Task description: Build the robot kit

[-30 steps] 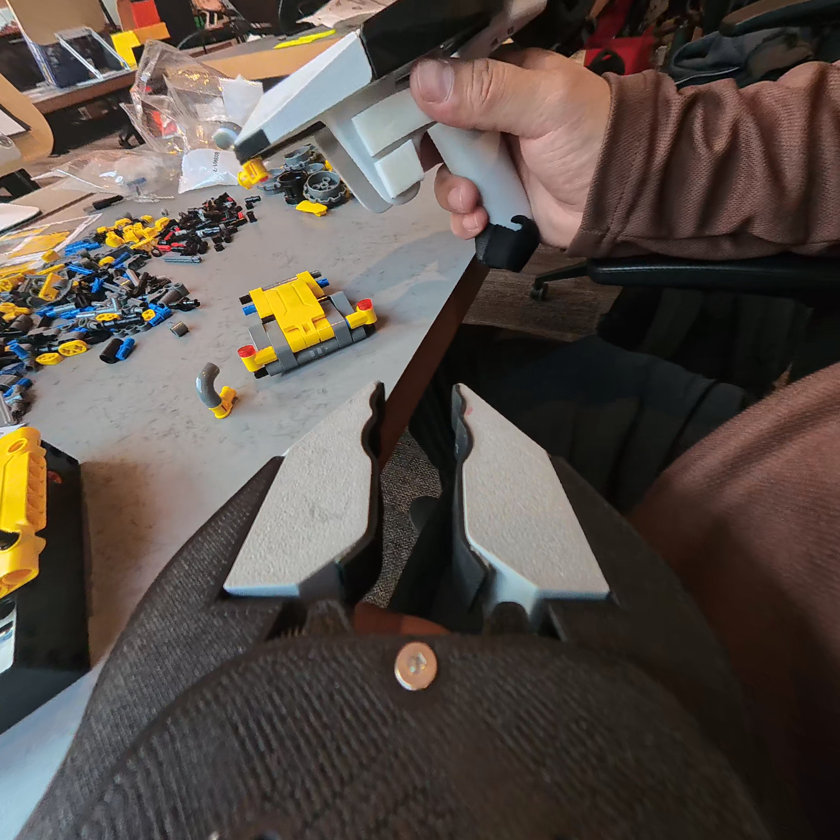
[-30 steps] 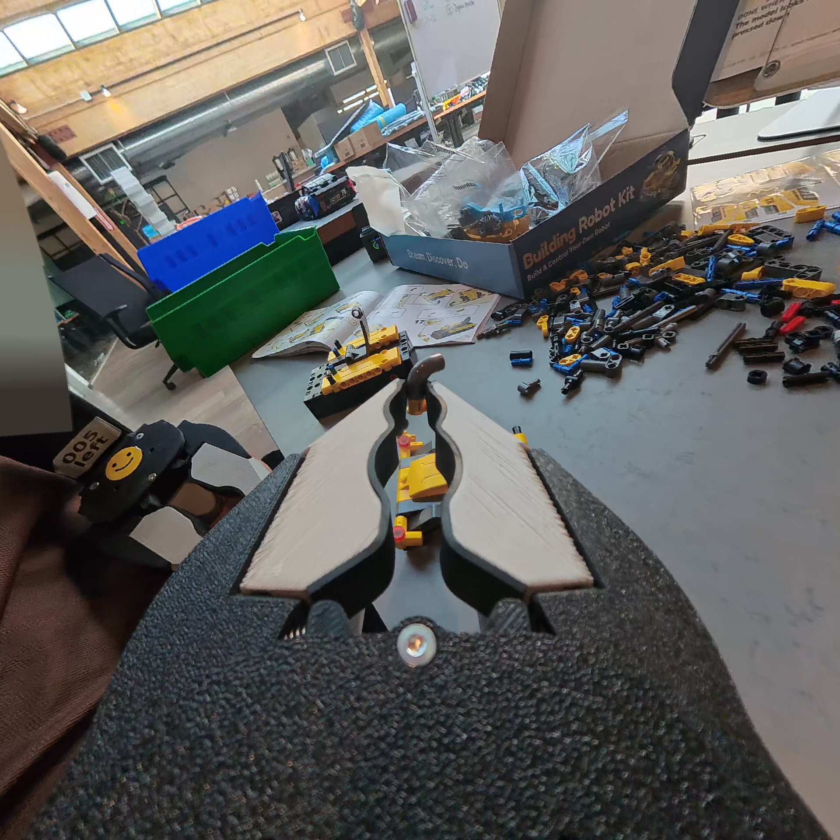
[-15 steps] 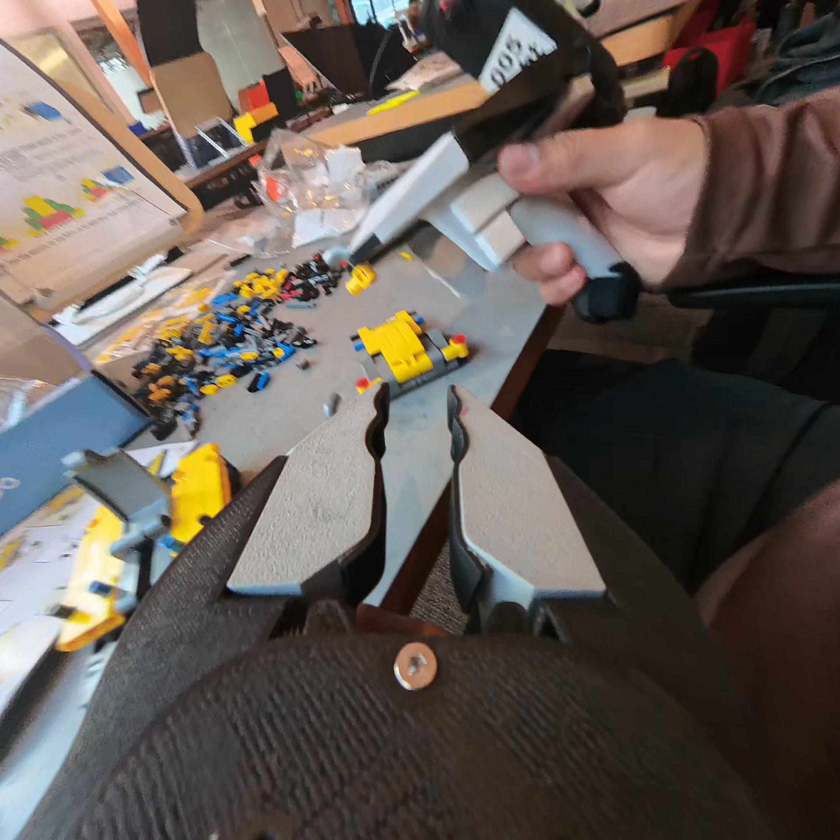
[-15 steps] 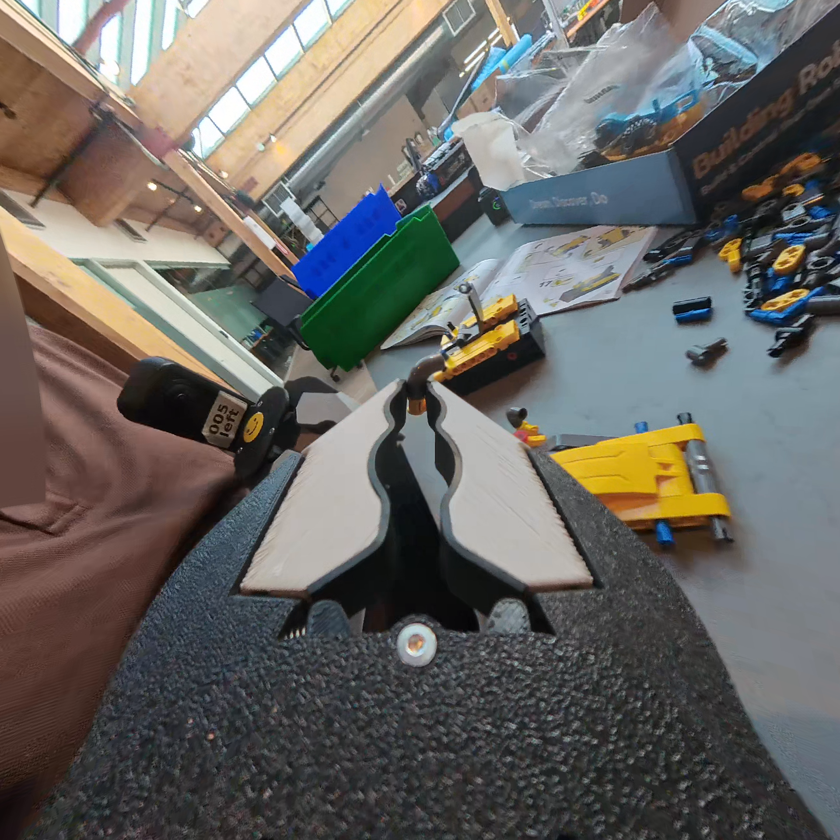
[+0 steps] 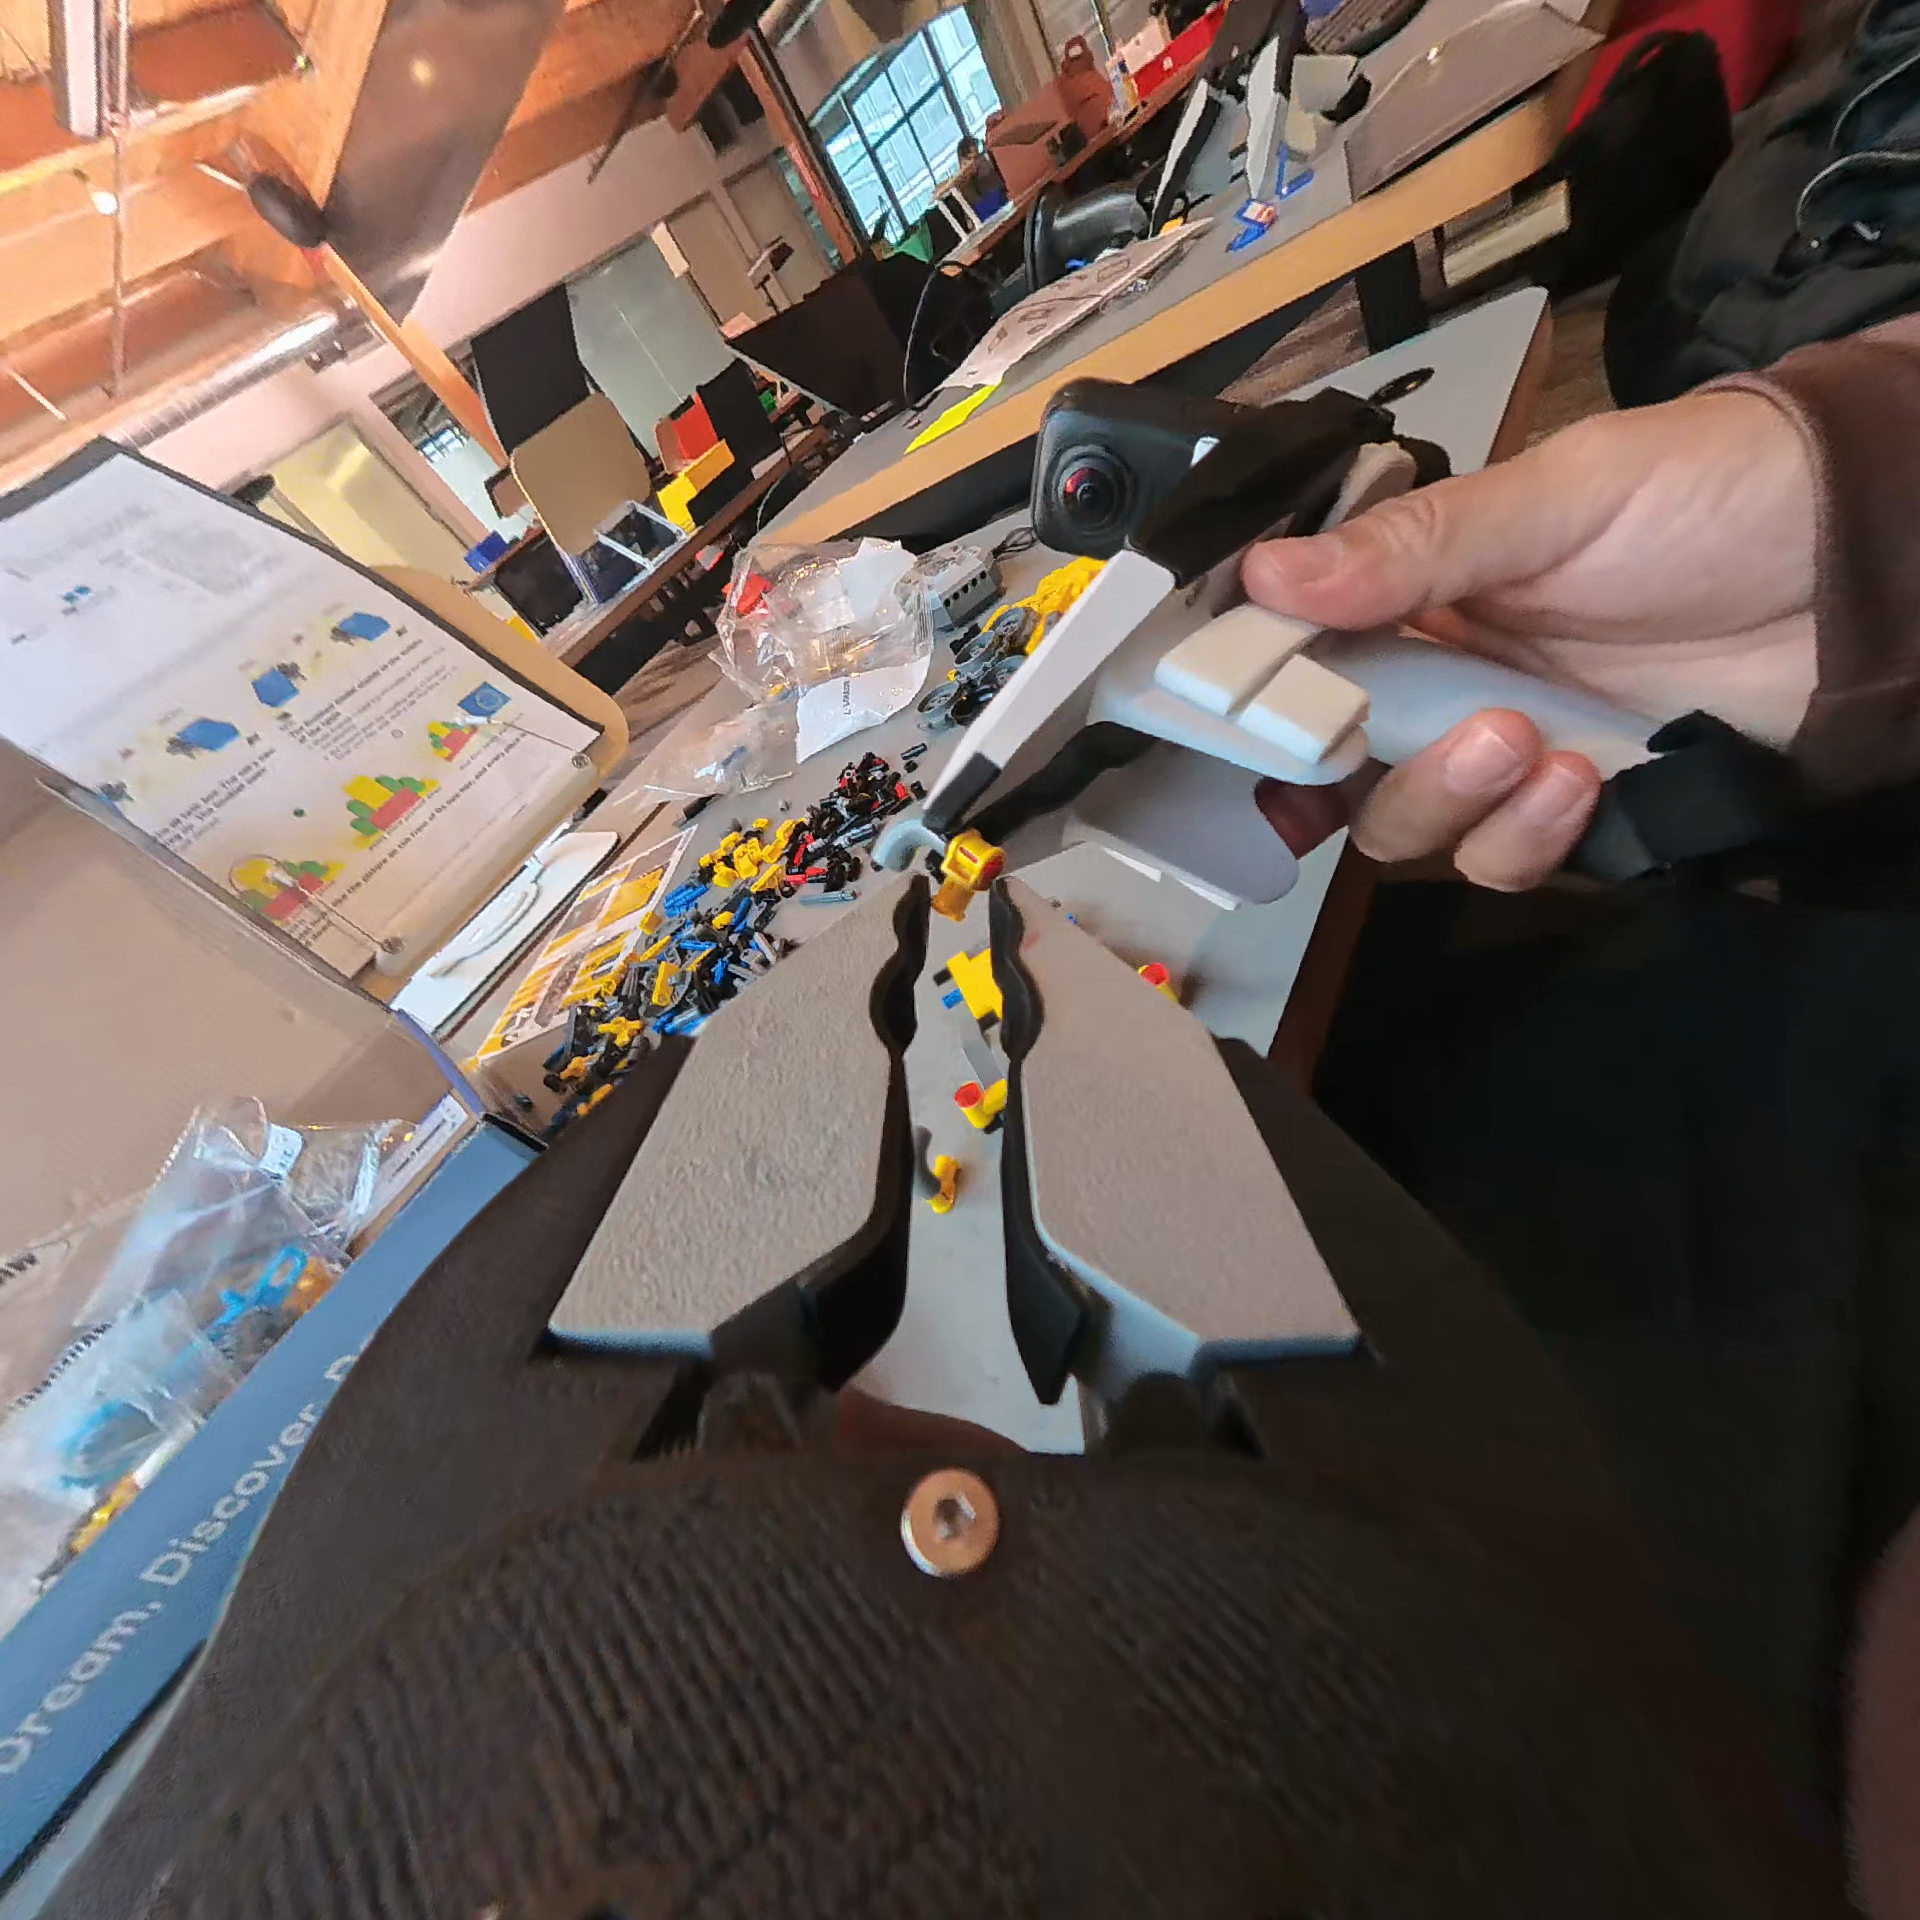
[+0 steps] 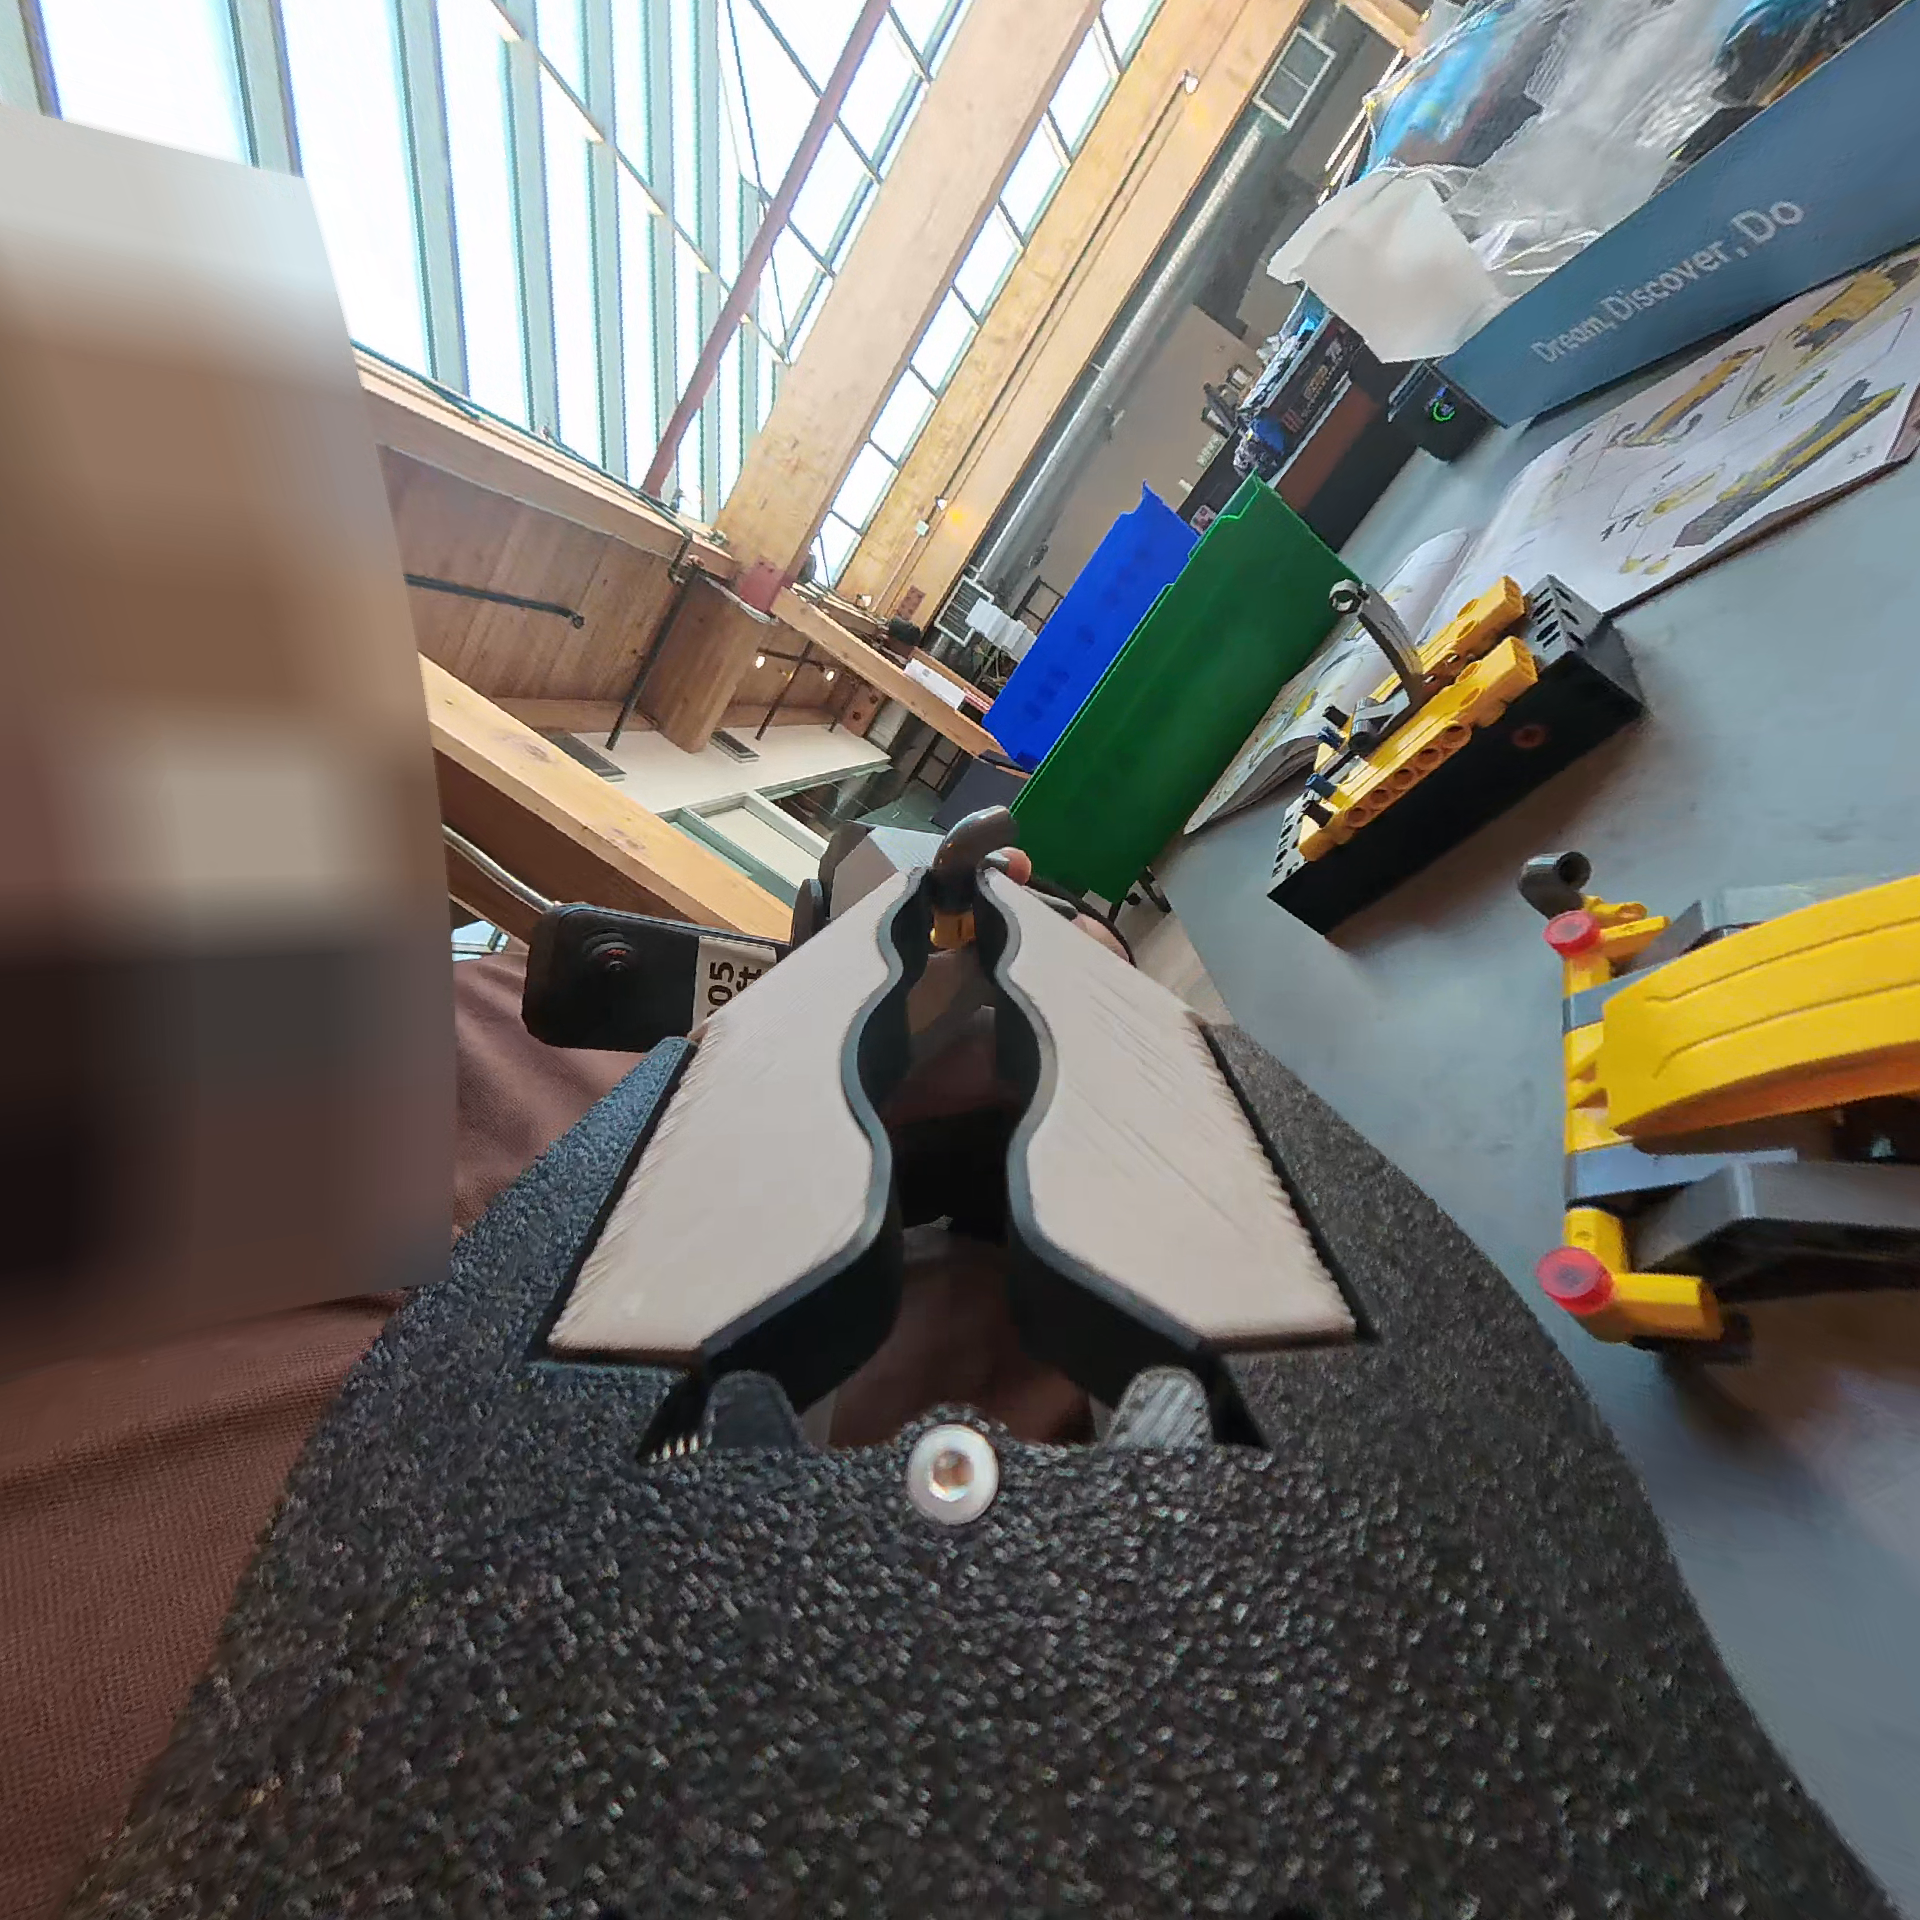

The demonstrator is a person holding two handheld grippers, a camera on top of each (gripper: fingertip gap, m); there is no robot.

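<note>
My right gripper (image 6: 956,883) is shut on a small grey elbow piece with a yellow connector (image 6: 964,847), held up in the air off the table's edge. In the left wrist view the same piece (image 5: 964,868) shows at the tip of the right gripper (image 5: 940,821), which a hand (image 5: 1558,613) holds. My left gripper (image 5: 958,891) is slightly open and empty. Its tips are right at the yellow connector; I cannot tell if they touch it. The left gripper's camera body (image 6: 613,971) shows behind the right fingers.
On the grey table (image 6: 1455,1039) lie a yellow and grey assembly (image 6: 1714,1091), a second elbow piece (image 6: 1553,878), a black block with yellow beams (image 6: 1455,748), a booklet (image 6: 1714,457), a blue box (image 5: 156,1507) and loose parts (image 5: 727,914). Green bin (image 6: 1174,707) stands beyond.
Both grippers have risen and turned toward each other. The right one carried the elbow piece up from over the table; the left one swung until that piece sits at its tips.
</note>
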